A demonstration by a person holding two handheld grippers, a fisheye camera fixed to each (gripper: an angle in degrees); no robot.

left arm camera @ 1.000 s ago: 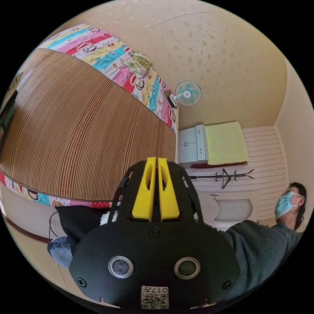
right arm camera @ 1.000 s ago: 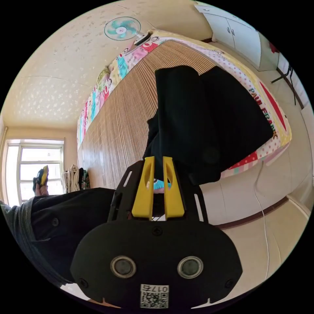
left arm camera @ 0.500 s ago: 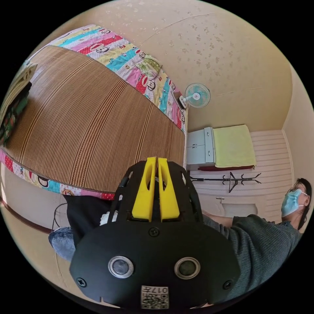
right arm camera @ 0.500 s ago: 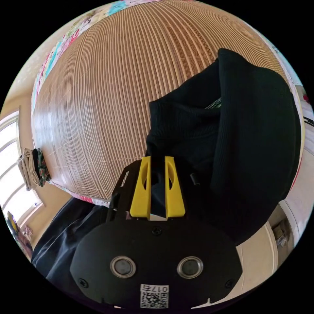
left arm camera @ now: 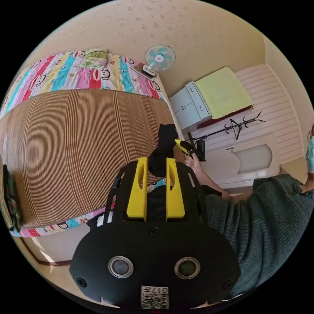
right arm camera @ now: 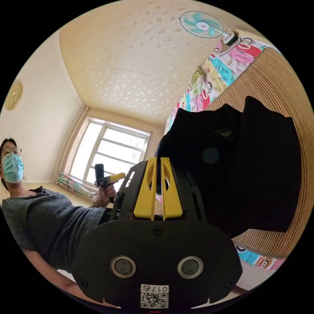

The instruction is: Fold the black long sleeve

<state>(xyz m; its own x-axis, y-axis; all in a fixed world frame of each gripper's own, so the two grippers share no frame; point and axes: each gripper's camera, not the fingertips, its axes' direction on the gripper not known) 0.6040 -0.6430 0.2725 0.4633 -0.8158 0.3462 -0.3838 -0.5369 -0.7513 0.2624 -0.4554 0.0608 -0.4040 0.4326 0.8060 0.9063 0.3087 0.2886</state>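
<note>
The black shirt (right arm camera: 242,163) is held up at the near edge of the bed (left arm camera: 81,147), bunched rather than spread, with most of its bulk hanging over the bamboo mat (right arm camera: 294,98) in the right gripper view. The right tongs (right arm camera: 156,188) are clenched, and dark cloth appears to be pinched at their tips, though the fabric's edge there is too dark to make out for certain. The left tongs (left arm camera: 156,186) are parted, with a black strip of the shirt (left arm camera: 162,150) standing between the jaws but not pressed by both; beyond it the right tongs (left arm camera: 183,146) are seen in the person's hand (left arm camera: 193,162). For the step to go well, the strip should be clamped by the left tongs close to a seam or cuff, the two grips then drawn apart so the cloth is pulled taut, and the shirt lowered flat onto the mat, front down, before any sleeve is folded in. A grip on a single layer is to be preferred, since a bunched hold is likely to leave creases. The mat is ribbed and lies over a bright cartoon-print sheet (left arm camera: 65,73); a fan (left arm camera: 159,58), a cabinet (left arm camera: 186,106), a coat rack (left arm camera: 238,124) and a window (right arm camera: 108,150) are seen around the room.
</note>
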